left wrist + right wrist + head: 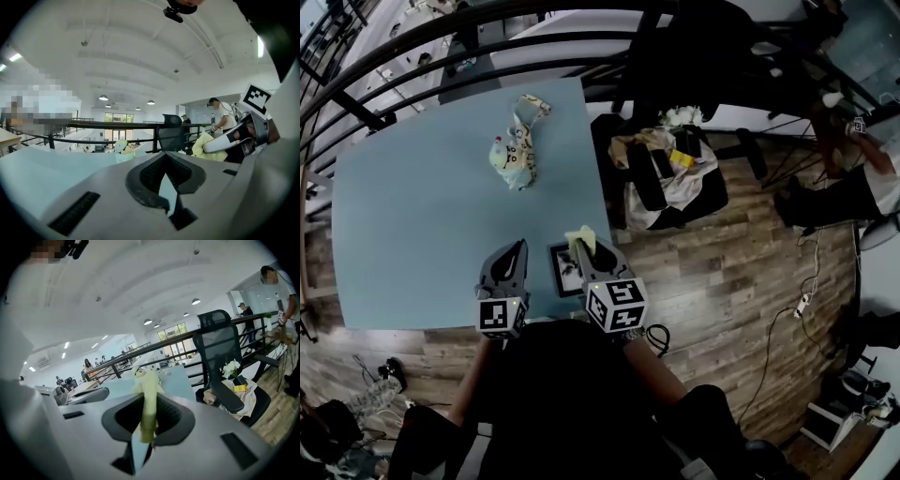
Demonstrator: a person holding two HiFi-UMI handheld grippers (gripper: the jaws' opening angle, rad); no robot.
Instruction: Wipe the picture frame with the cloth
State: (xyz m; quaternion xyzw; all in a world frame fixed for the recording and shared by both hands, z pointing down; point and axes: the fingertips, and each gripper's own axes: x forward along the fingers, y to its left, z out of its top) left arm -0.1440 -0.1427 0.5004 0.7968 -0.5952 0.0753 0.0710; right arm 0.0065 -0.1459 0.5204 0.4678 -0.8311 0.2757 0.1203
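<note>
Pale blue tabletop [412,206] runs out from a black railing [487,37], with wood flooring [722,281] on the far side and an office chair [670,178] piled with clothes just off the table's right edge. From where I stand, the picture frame [564,270] sits close to the near edge of the table, not far from its right-hand corner. It seems to lie flat, between the two tools. The right gripper [586,258] is clamped on the cloth [580,240], a pale yellow fold pinched upright in its jaws, with only a short tuft showing past the tips. It hangs over the frame's upper right corner, though I can't say whether the cloth touches it yet. The left gripper [517,253] is beside the frame on its left, jaws drawn together with nothing between them, and it isn't on the frame. A crumpled patterned bundle [517,150] lies well apart, up the table. My worry is the frame's place. With nothing pinning it, a firm wipe toward the person or to the right could slide it off the edge onto the floor. The cloth is also bunched narrow, so a steep press might bring the hard jaw tips down on the glass rather than fabric. A loose pinch could leave the cloth behind mid-stroke.
</note>
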